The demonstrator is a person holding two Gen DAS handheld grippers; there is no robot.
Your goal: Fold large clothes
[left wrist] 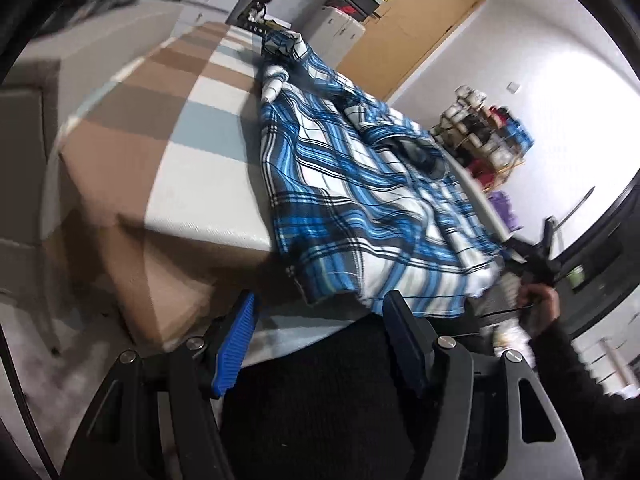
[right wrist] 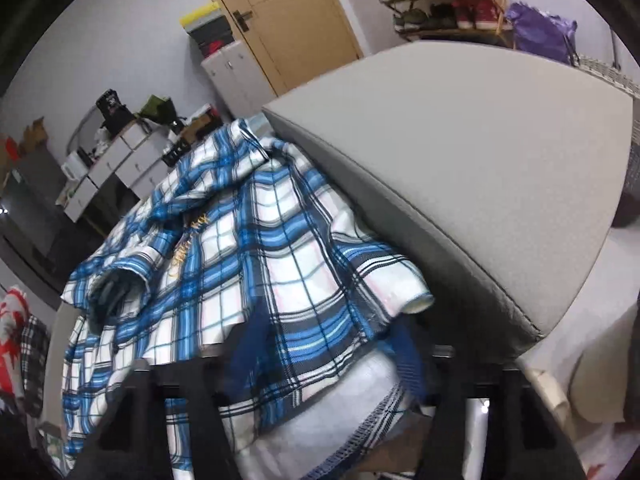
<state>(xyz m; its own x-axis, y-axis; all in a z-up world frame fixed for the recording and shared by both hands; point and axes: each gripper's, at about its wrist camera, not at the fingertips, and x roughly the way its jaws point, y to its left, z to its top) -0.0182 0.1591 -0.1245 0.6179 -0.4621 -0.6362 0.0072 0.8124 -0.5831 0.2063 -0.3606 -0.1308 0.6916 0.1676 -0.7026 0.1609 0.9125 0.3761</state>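
1. Right wrist view, nearest first: we see our right gripper (right wrist: pixel 320 364) clenched on the hem of the one plaid shirt (right wrist: pixel 256 240), blue-and-white cloth bunched between its two fingers at six o'clock.
2. Left wrist view: our left gripper (left wrist: pixel 320 332) stands released, its two blue pads apart with nothing between them, hovering at six o'clock just short of the shirt's near hem (left wrist: pixel 376 296).
3. Beyond the jaws, the shirt lies crumpled on the bed (left wrist: pixel 192 128), running toward twelve o'clock; one sleeve (right wrist: pixel 116 284) curls at nine o'clock in the right view.
4. One grey cushion (right wrist: pixel 460 168) sits just beside the shirt at two o'clock.
5. Farther off we count one wooden door (right wrist: pixel 288 20) and one shoe rack (right wrist: pixel 444 4).
6. Risk, as we judge it: with only one corner held, lifting could drag the shirt lopsided and deepen the creases, or the thin pinch could slip free.
7. A second risk: the hem might snag under the cushion's edge as we pull.
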